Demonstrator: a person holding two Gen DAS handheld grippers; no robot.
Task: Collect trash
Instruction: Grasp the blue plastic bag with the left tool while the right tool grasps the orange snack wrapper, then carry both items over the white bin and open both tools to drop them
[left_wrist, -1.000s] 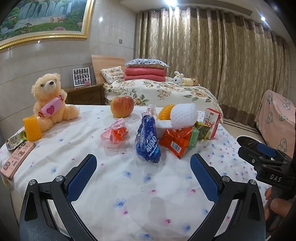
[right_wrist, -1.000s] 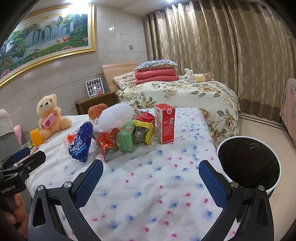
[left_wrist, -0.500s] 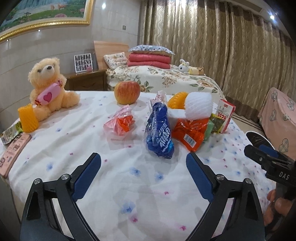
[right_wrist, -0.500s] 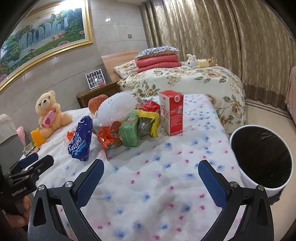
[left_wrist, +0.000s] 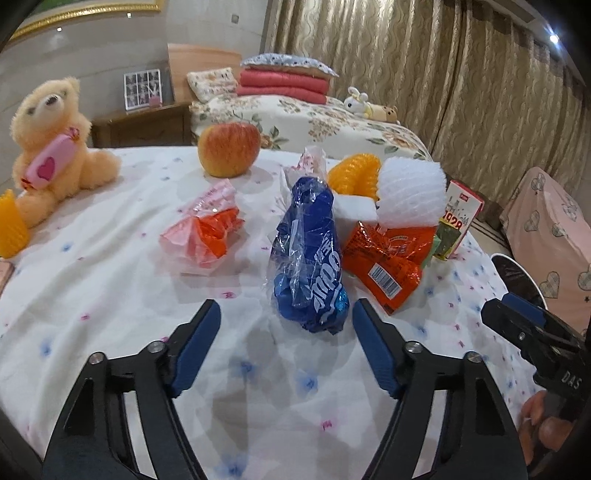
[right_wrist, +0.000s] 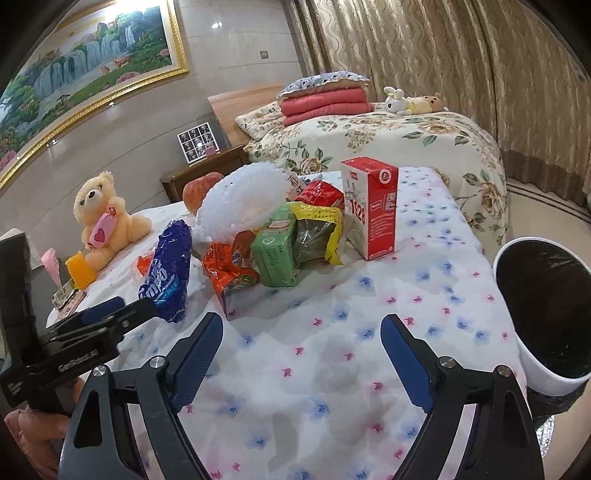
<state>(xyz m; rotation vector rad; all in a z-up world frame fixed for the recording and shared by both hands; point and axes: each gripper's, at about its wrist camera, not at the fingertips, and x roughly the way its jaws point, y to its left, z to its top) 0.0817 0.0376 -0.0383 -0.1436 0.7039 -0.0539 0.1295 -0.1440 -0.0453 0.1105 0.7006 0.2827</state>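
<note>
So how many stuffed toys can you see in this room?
3. A cream teddy bear sits on the near bed's left side. A white bunny and a tan plush lie together on the far floral bed. Others may be hidden.

A landscape painting (right_wrist: 85, 70) in a gold frame hangs on the pale tiled wall (right_wrist: 229, 44) at ten o'clock. Beige patterned curtains (right_wrist: 461, 55) cover the far side from twelve to three o'clock, with ceiling spotlights (left_wrist: 553, 38) glaring above them. A bed (right_wrist: 388, 144) under a flowered cover stands at one o'clock, its wooden headboard (left_wrist: 201, 61) against the wall. Folded red blankets (right_wrist: 325, 103) and a pillow (right_wrist: 323, 79) are stacked on it. A wooden nightstand (right_wrist: 207, 170) beside the bed carries a photo frame (right_wrist: 197, 146). Light floor tiles (right_wrist: 546, 206) show at three o'clock.
</note>
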